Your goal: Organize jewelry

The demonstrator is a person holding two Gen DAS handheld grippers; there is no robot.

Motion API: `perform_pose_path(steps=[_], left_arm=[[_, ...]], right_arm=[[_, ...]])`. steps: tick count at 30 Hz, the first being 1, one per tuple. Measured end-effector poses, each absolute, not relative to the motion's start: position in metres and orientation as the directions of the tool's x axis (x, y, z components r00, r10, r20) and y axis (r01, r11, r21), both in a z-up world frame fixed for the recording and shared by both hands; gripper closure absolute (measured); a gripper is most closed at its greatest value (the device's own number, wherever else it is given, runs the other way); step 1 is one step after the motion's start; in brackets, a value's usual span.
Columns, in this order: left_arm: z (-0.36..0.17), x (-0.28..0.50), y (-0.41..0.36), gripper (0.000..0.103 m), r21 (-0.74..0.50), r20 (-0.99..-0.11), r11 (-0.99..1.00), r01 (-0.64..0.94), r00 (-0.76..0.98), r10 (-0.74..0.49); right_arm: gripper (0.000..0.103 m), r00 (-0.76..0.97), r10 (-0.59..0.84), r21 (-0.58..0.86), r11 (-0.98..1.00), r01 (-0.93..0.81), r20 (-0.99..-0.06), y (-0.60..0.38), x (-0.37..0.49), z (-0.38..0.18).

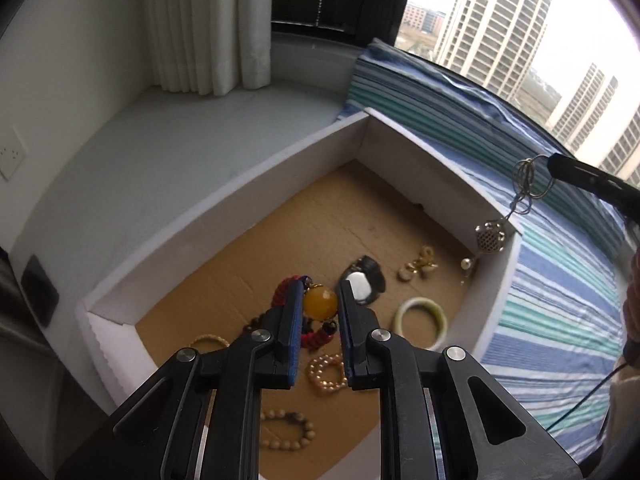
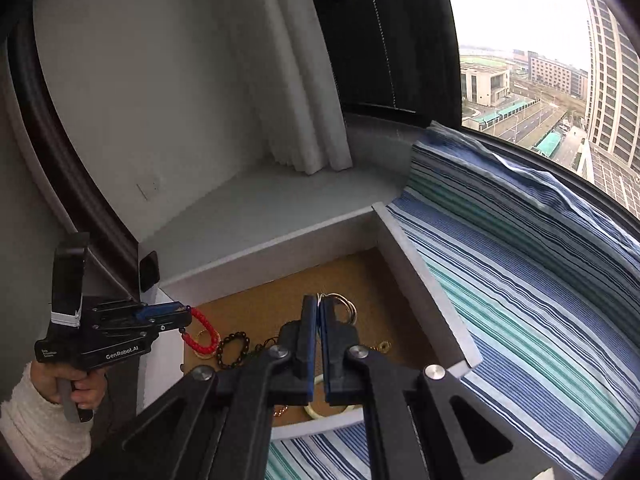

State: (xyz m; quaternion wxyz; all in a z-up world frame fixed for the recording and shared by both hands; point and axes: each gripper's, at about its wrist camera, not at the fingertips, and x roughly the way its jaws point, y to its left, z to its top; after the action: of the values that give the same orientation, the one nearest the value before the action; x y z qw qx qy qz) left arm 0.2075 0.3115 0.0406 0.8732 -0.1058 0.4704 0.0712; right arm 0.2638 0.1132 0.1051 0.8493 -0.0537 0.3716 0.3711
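Left gripper (image 1: 320,300): clamped on an amber bead (image 1: 320,301) strung on a red bracelet (image 1: 285,294); in the right wrist view the red loop hangs from its tip, clear of the box floor, over the box's left end.

Box (image 1: 224,208): white walls, cardboard floor, lying on a striped sheet (image 1: 560,280). Loose pieces on the floor, left to right: a tan bead string (image 1: 210,339), a pearl bracelet (image 1: 326,374), a dark oval piece with a shiny face (image 1: 362,284), a jade bangle (image 1: 420,322), gold bits (image 1: 418,266), and a small pearl (image 1: 466,263) by the right wall.

Right gripper (image 2: 319,308): pads together, pinching coiled wire rings (image 1: 532,178); from these a thin chain drops to a silver pendant (image 1: 489,236), which hangs in the air near the box's right wall.

Step in hand: by my reading, both pieces are lifted out of the pile and are being carried, one in each gripper; neither has been set down.

Next move: probably each piece needs its own clear place. No sorting compartment shows, so where they go cannot be told. The bracelet and chain swing freely, so steady travel and a low release would help prevent tangling.
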Motion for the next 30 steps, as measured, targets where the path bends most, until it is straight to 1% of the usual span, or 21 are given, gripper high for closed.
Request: perform_pose_path(steps=[5,6,7,8,9,10,11,12,13,14,15,16,17,19,21,23,26,30], left_arm=[[0.017,0.223,0.320,0.086,-0.103,-0.846,0.960,-0.260,0.531,0.052],[0.016,0.224,0.319,0.084,-0.093,-0.847,0.959,-0.266,0.528,0.065],[0.016,0.223,0.318,0.079,-0.080,-0.844,0.959,-0.273,0.531,0.080],[0.016,0.221,0.316,0.061,-0.066,-0.840,0.959,-0.277,0.533,0.096],[0.019,0.218,0.315,0.043,-0.054,-0.832,0.958,-0.282,0.543,0.113],[0.025,0.212,0.312,0.036,-0.042,-0.815,0.957,-0.289,0.563,0.134],[0.029,0.207,0.310,0.027,-0.025,-0.795,0.955,-0.296,0.585,0.160],[0.036,0.201,0.306,0.019,-0.002,-0.773,0.952,-0.307,0.604,0.193],[0.043,0.193,0.301,0.015,0.022,-0.751,0.946,-0.322,0.620,0.229],[0.048,0.186,0.296,0.006,0.043,-0.728,0.938,-0.343,0.633,0.265],[0.056,0.176,0.290,0.000,0.059,-0.698,0.928,-0.367,0.649,0.301],[0.062,0.164,0.284,0.001,0.070,-0.665,0.919,-0.388,0.668,0.333],[0.066,0.155,0.280,0.001,0.076,-0.635,0.912,-0.402,0.686,0.355],[0.073,0.135,0.269,0.001,0.086,-0.598,0.893,-0.443,0.694,0.401],[0.077,0.121,0.262,0.001,0.082,-0.583,0.855,-0.511,0.672,0.458],[0.078,0.106,0.257,0.001,0.057,-0.570,0.834,-0.549,0.667,0.479],[0.078,0.091,0.255,0.001,0.016,-0.603,0.824,-0.567,0.652,0.460],[0.078,0.075,0.251,0.001,0.029,-0.629,0.796,-0.605,0.608,0.484]], right_arm=[[0.100,0.405,0.574,0.190,0.712,-0.676,-0.711,0.154,0.304,0.063],[0.100,0.407,0.561,0.185,0.722,-0.666,-0.721,0.161,0.309,0.057],[0.099,0.413,0.551,0.181,0.731,-0.657,-0.725,0.167,0.313,0.053],[0.097,0.416,0.547,0.183,0.737,-0.650,-0.727,0.170,0.316,0.052],[0.091,0.417,0.553,0.194,0.740,-0.644,-0.721,0.170,0.316,0.053],[0.074,0.422,0.563,0.208,0.741,-0.638,-0.710,0.168,0.314,0.057],[0.061,0.427,0.575,0.220,0.740,-0.636,-0.698,0.165,0.311,0.062],[0.058,0.429,0.584,0.222,0.733,-0.643,-0.689,0.164,0.306,0.068],[0.057,0.432,0.586,0.210,0.727,-0.654,-0.685,0.164,0.299,0.074],[0.054,0.439,0.583,0.191,0.724,-0.663,-0.684,0.162,0.291,0.080],[0.049,0.451,0.576,0.170,0.725,-0.668,-0.682,0.161,0.283,0.086],[0.036,0.468,0.568,0.146,0.727,-0.671,-0.678,0.159,0.275,0.090],[0.029,0.484,0.560,0.120,0.728,-0.675,-0.672,0.157,0.265,0.094],[0.028,0.500,0.556,0.086,0.721,-0.687,-0.664,0.153,0.247,0.097],[0.028,0.510,0.540,0.050,0.718,-0.694,-0.670,0.149,0.230,0.096],[0.028,0.512,0.528,0.017,0.708,-0.706,-0.678,0.146,0.212,0.092],[0.028,0.515,0.509,-0.024,0.695,-0.718,-0.690,0.144,0.188,0.085],[0.028,0.503,0.491,-0.041,0.686,-0.727,-0.711,0.143,0.167,0.077]])
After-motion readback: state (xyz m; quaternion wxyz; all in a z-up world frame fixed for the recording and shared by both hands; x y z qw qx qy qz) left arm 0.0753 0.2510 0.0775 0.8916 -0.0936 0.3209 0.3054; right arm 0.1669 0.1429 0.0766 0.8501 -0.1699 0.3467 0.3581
